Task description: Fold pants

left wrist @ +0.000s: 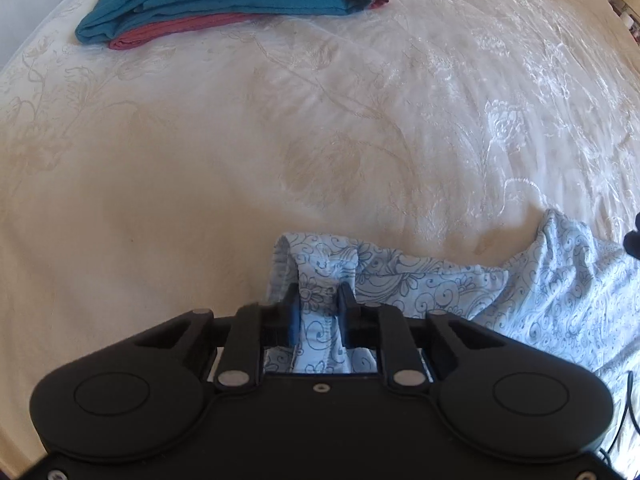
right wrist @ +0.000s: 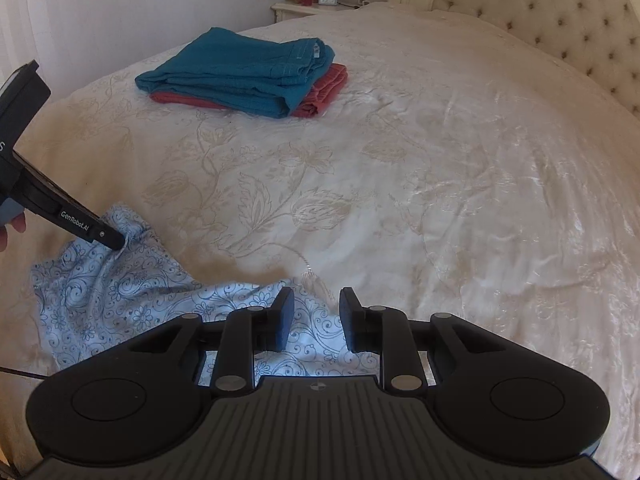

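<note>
Light blue pants with a dark floral print [left wrist: 540, 292] lie crumpled on the cream bedspread near the front edge. My left gripper [left wrist: 319, 300] is shut on a bunched fold of the pants and holds it slightly raised. In the right wrist view the left gripper [right wrist: 116, 242] pinches the pants [right wrist: 120, 292] at the left. My right gripper [right wrist: 316, 304] is open, hovering over the right edge of the pants, with fabric showing between and below its fingers.
A folded stack, teal pants [right wrist: 240, 72] on top of red ones [right wrist: 326, 90], lies farther back on the bed [right wrist: 440, 180]. A tufted headboard [right wrist: 560, 20] stands at the right, and a nightstand with a lamp [right wrist: 316, 4] is behind.
</note>
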A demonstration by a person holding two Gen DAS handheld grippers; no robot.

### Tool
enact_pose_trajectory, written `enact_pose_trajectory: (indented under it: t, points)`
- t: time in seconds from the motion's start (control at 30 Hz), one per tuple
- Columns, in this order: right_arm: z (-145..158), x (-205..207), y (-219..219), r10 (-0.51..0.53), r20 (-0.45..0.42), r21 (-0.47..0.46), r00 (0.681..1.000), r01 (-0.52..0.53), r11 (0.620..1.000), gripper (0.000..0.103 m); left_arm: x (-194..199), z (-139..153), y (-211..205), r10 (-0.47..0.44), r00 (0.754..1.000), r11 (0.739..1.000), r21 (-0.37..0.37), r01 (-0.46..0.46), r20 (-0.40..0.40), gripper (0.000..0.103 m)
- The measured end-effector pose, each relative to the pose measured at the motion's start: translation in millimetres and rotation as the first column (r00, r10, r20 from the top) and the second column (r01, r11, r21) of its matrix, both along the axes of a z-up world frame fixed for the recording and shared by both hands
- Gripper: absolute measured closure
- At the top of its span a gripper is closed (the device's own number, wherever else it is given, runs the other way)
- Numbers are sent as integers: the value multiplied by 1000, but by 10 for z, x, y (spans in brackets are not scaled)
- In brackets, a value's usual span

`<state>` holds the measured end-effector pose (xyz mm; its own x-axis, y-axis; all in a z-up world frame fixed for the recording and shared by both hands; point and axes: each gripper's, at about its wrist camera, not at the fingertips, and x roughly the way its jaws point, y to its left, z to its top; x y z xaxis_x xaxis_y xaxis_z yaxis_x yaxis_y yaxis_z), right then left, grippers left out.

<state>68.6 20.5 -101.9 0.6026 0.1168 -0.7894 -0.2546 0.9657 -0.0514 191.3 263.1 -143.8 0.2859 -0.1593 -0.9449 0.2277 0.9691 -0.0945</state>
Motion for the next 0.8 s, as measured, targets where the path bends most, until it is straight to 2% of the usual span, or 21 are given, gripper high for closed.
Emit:
enact_pose_trajectory:
  t: [0.13,0.33,0.47,0.5,0.53,0.57,0.73,0.8]
  points:
    - [-101,222,26,29,-43,11,999,-29,1000,79,71,121,197,145,989,986,-86,-142,19,79]
    - [-328,539,16,103,-172,71,980,-92,993,79,101,75,218,149,989,986,-75,-149,-7,79]
    - [-502,662,-24,131,-276,133,952,-97,986,79,84,30,273,177,984,981,-78,-178,-27,78]
    - [-519,656,-37,142,-285,154,948,-101,983,84,83,21,277,183,983,980,-77,-185,-31,78]
    - [-508,611,-59,155,-271,181,950,-108,978,97,80,13,285,190,981,978,-77,-192,-35,78]
    - [-475,564,-72,160,-257,191,953,-112,975,99,90,2,288,197,980,977,-78,-199,-40,78]
    - [-293,209,-106,189,-205,243,960,-137,960,99,64,-13,320,225,973,970,-79,-229,-55,78]
    - [-215,103,-95,202,-161,231,966,-163,959,99,65,-16,324,241,969,966,-83,-245,-57,78]
